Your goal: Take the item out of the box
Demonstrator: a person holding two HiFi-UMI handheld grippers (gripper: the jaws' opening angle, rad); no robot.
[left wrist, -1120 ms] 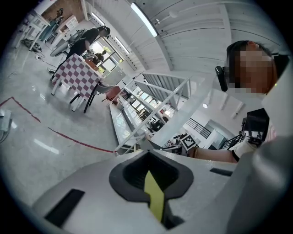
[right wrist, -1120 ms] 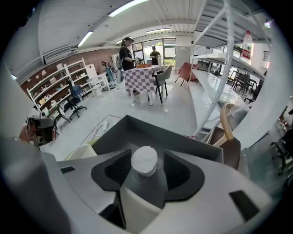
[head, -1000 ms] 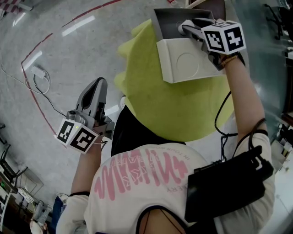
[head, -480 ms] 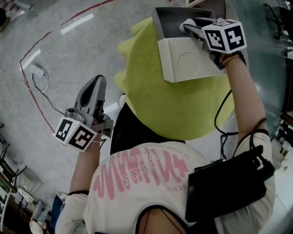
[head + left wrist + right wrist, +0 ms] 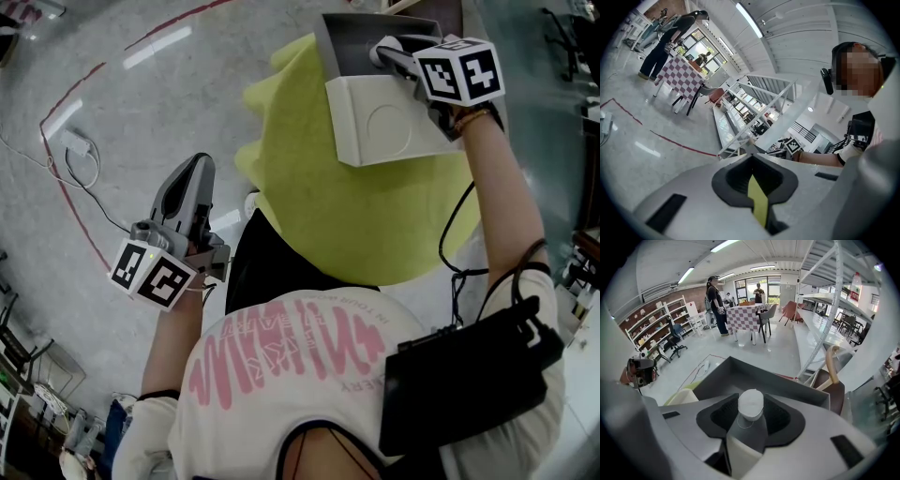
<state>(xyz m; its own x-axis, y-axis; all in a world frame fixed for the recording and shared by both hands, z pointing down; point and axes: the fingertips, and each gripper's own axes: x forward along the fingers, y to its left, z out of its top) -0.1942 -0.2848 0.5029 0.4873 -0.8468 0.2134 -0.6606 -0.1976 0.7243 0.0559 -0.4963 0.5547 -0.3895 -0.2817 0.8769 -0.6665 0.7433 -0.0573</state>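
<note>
A white box (image 5: 384, 131) with a grey inside stands open on a yellow-green cloth (image 5: 356, 216). My right gripper (image 5: 380, 52) reaches down into it from the right. In the right gripper view a clear bottle with a white cap (image 5: 751, 405) stands between the jaws of the right gripper (image 5: 751, 423), inside the box's dark walls (image 5: 740, 373). The jaws have just been closing, and their sides meet the bottle's body. In the head view the bottle is hidden. My left gripper (image 5: 195, 173) hangs off to the left over the floor, jaws together and holding nothing, as the left gripper (image 5: 752, 180) view also shows.
The cloth covers a table right in front of the person. On the grey floor to the left lie a white plug with its cable (image 5: 80, 145) and a curved red line (image 5: 70, 202). A black pouch (image 5: 469, 375) hangs at the person's waist.
</note>
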